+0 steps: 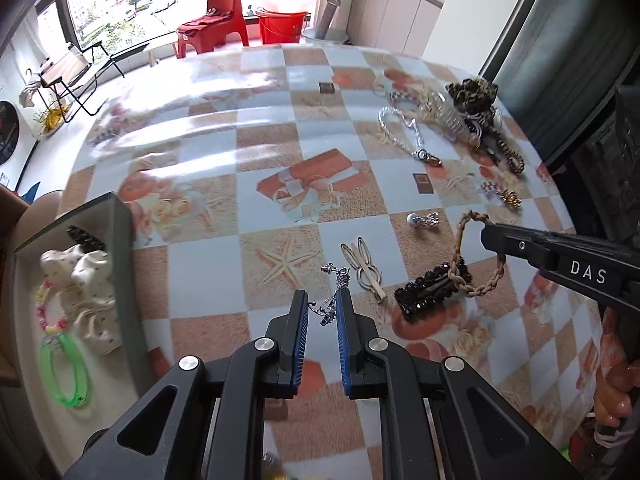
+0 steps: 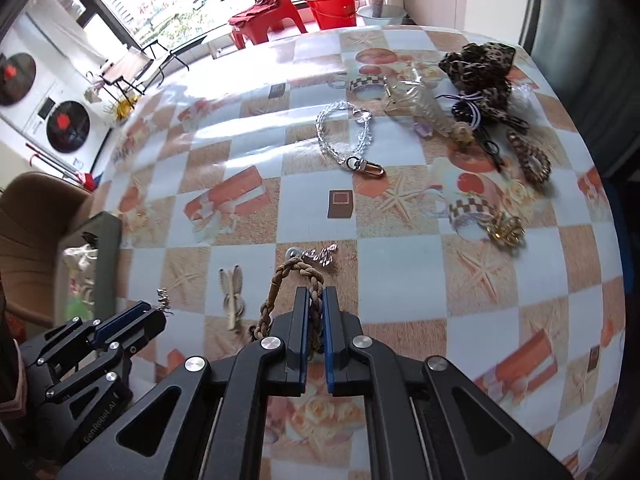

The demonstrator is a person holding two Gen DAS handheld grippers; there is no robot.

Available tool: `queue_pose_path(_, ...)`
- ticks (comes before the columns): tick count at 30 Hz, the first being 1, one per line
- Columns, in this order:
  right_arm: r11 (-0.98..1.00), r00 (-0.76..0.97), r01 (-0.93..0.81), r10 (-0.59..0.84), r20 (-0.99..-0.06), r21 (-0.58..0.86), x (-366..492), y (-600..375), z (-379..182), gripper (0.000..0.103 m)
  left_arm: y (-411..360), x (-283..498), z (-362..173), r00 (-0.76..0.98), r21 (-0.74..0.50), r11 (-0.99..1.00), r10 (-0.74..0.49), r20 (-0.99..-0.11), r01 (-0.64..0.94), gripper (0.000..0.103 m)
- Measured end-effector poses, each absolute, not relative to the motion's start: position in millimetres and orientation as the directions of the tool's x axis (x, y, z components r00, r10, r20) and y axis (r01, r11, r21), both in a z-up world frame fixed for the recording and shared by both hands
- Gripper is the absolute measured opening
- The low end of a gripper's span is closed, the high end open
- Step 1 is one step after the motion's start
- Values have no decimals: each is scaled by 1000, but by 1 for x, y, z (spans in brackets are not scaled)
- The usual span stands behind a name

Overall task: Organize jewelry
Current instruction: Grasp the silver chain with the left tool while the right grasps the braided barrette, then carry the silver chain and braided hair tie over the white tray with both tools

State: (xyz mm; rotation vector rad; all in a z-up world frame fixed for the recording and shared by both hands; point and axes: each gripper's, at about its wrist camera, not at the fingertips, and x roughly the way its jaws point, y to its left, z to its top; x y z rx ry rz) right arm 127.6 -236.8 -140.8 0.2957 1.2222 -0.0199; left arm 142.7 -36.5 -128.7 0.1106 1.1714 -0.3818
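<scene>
My right gripper (image 2: 316, 300) is shut on a tan braided rope bracelet (image 2: 280, 284) and holds it above the table; the bracelet also shows in the left wrist view (image 1: 460, 248), hanging from the right gripper (image 1: 490, 234). My left gripper (image 1: 322, 300) is open, its fingers either side of a small silver chain earring (image 1: 334, 292) on the tablecloth. It shows in the right wrist view (image 2: 154, 314). A black sparkly hair clip (image 1: 430, 290) and a bunny-shaped clip (image 1: 366, 268) lie close by. A green box (image 1: 120, 264) at left holds several pieces.
A pearl charm (image 1: 422, 220), a crystal chain with a clasp (image 2: 344, 132), checkered rings (image 2: 472, 210), a gold chain piece (image 2: 528, 158) and a leopard scrunchie pile (image 2: 480, 68) lie on the checkered tablecloth (image 1: 260, 132). A brown chair (image 2: 32, 208) stands at left.
</scene>
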Motion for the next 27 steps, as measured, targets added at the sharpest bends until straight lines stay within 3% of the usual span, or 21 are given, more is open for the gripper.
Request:
queue_pose_path(15, 943, 305, 210, 188, -933, 259, 81, -224, -108, 7, 11, 95, -83, 335, -115, 952, -211, -918, 283, 17)
queue_pose_path(27, 955, 261, 125, 231, -937, 270, 64, -181, -80, 7, 68, 52, -70, 306, -100, 981, -148, -940, 167, 17)
